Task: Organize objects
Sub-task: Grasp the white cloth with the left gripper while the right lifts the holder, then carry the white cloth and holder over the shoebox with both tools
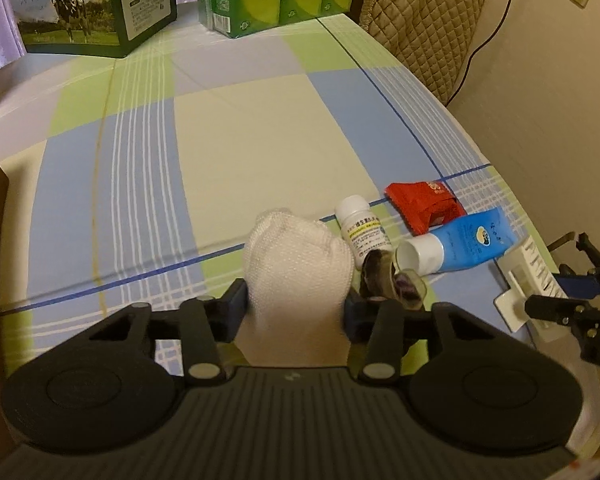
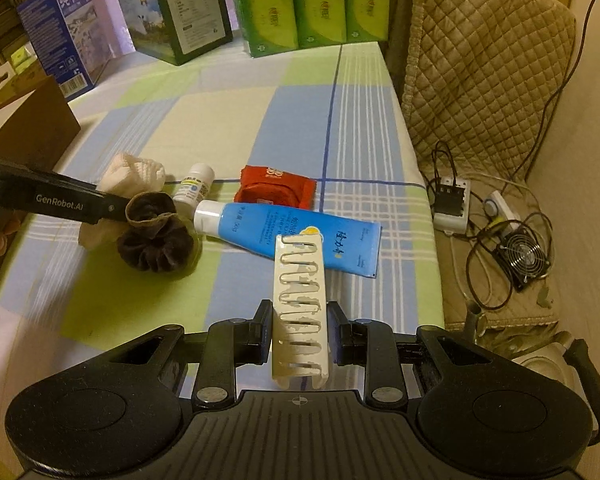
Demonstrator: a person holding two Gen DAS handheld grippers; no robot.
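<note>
— Left claw (image 1: 296, 304) is clamped on the sock (image 1: 296, 264), low centre; right claw (image 2: 299, 334) pinches the rack (image 2: 300, 312), bottom centre.

— Risk?

— Swinging the rack could sweep the tube (image 2: 288, 236) off the counter (image 2: 236, 120); the soft sock may snag the scrunchie (image 2: 156, 236).

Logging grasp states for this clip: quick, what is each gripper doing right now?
Left gripper: closed on the white cloth.
Right gripper: closed on the cream slotted strip.
</note>
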